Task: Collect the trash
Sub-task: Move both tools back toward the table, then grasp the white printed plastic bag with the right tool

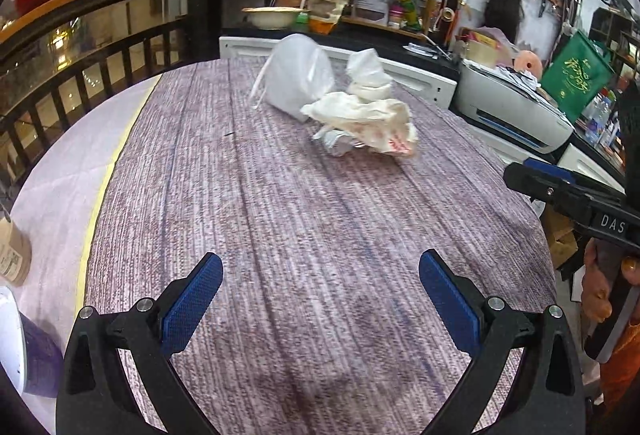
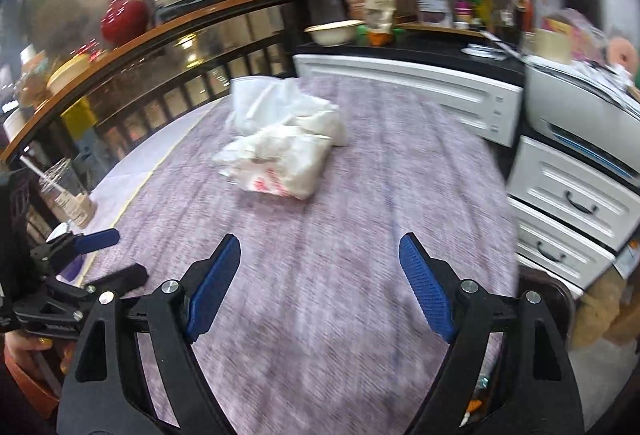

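Note:
A pile of trash lies on the far part of the purple-grey tablecloth (image 1: 280,235): a white plastic bag (image 1: 298,75), a crumpled cream wrapper with red print (image 1: 368,119) and a bit of foil (image 1: 338,145). In the right wrist view the same pile (image 2: 284,151) lies ahead, left of centre. My left gripper (image 1: 320,271) is open and empty, low over the near table, well short of the pile. My right gripper (image 2: 320,255) is open and empty too. It shows from the side at the right edge of the left wrist view (image 1: 560,191).
A plastic cup with a straw (image 2: 64,191) stands at the table's left edge. White drawers (image 2: 572,211) and a printer (image 1: 516,111) stand on the right. A white cabinet (image 2: 408,91) and cluttered shelves are behind the table. A dark railing (image 1: 80,75) runs on the left.

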`<state>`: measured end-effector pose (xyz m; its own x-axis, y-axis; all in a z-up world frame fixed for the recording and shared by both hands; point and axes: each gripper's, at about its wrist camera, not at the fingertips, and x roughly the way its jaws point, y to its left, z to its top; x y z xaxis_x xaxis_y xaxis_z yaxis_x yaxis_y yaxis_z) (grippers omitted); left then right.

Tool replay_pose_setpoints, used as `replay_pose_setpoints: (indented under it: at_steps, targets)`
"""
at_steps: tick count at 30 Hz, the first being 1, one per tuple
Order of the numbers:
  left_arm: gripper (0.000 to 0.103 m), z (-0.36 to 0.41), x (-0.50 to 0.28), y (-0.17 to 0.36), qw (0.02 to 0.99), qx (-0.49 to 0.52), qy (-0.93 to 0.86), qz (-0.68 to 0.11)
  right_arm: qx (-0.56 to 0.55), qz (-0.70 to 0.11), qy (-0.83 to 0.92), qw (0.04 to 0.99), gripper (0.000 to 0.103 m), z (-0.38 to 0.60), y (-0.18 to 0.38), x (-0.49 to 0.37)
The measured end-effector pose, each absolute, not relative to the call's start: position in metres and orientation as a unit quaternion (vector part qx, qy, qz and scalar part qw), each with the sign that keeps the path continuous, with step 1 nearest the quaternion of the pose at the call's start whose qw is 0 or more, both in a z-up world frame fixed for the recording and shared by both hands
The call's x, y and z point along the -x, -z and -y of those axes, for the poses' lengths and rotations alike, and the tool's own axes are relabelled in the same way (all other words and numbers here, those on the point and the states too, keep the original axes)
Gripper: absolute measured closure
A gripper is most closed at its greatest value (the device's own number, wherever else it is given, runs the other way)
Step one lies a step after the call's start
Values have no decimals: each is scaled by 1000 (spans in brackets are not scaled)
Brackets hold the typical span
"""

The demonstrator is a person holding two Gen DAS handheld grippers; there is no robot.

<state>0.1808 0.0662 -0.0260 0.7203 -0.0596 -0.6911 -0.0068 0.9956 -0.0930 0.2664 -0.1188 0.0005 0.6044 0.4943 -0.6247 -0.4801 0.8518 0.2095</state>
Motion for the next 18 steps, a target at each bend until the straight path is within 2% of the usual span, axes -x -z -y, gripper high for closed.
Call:
replay_pose_setpoints:
  at_steps: [11, 14, 16, 17, 18]
  targets:
    - [6, -86, -186, 33, 920, 58, 13, -387, 142, -308, -289, 895, 24, 23, 4, -305]
    - [6, -86, -188, 35, 919, 58, 16, -390, 167, -320, -280, 890, 43, 7, 13, -324]
    - [6, -86, -191, 36, 918, 60, 18, -392, 167, -325, -277, 889, 69, 6, 16, -333]
    - [6, -86, -191, 36, 918, 60, 19, -392, 165, -329, -277, 887, 69, 6, 18, -336]
    - [6, -86, -193, 36, 918, 59, 20, -393, 157, -330, -279, 888, 74, 10, 18, -337]
